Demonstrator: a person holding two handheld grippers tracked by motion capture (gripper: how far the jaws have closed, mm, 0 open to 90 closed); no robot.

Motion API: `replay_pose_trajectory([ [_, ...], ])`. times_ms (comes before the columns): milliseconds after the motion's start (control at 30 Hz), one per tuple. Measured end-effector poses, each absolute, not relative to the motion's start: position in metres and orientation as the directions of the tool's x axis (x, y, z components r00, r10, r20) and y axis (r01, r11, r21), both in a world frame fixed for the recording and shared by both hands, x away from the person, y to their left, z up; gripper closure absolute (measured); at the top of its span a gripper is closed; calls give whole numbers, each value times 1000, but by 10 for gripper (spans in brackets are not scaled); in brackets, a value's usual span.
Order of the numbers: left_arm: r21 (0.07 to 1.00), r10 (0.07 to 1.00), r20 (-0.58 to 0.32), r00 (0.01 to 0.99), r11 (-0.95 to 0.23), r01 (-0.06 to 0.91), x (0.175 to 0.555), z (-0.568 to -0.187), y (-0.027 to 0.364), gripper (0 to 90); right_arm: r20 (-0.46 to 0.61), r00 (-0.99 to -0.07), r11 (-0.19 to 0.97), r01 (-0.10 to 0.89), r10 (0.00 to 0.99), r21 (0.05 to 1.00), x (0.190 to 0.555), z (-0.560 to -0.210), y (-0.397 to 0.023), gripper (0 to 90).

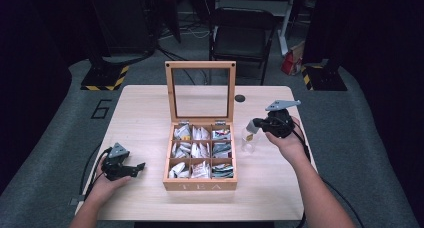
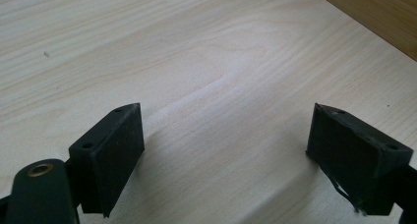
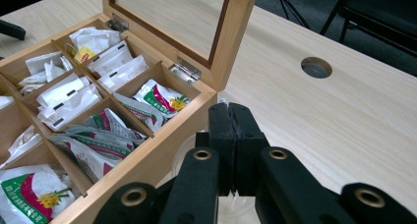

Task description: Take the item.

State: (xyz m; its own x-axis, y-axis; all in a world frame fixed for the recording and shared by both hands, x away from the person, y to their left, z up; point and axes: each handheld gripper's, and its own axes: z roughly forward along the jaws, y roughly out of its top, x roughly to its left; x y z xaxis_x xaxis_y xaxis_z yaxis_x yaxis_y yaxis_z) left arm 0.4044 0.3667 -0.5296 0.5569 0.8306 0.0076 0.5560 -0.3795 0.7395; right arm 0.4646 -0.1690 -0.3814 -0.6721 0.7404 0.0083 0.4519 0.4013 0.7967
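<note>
Right gripper (image 1: 256, 124) hangs just right of the tea box (image 1: 200, 185), above a clear glass jar (image 1: 248, 138) that stands on the table (image 1: 145, 113). In the right gripper view its jaws are clenched pad to pad, nothing visible between the pads. The rounded, see-through jar (image 3: 184, 148) shows directly below and behind the jaw tips. Whether the tips touch the jar cannot be told.

The box wall lies just to the left of those jaws, and the back right compartment with its red and green sachets (image 3: 160, 98) is the one nearest the tips. White tea bags (image 3: 69, 94) fill compartments farther left. The glass lid (image 3: 172, 17) stands upright, ahead and left of the jaws. A round hole (image 3: 315, 67) in the tabletop lies ahead and to the right, well apart.

Left gripper (image 1: 134, 169) rests low at the table's near left part, held in the left hand (image 1: 107, 180). Its jaws stand released, wide apart, with bare wood between the pads (image 2: 118, 145). A brown edge of the box (image 2: 378, 13) sits ahead and to the right of these jaws, well apart from them.

Beyond the table, a black chair (image 1: 242, 35) stands on the floor.
</note>
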Motion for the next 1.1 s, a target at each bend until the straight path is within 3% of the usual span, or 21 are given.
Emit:
replay_pose_trajectory([
  [1000, 740, 831, 8, 557, -379, 556, 404, -530, 367, 135, 7, -665, 426, 486, 746, 763, 466, -409, -163, 889],
  [1100, 740, 831, 7, 556, -379, 556, 404, -530, 367, 135, 13, -664, 425, 493, 748, 760, 467, -411, -164, 847],
])
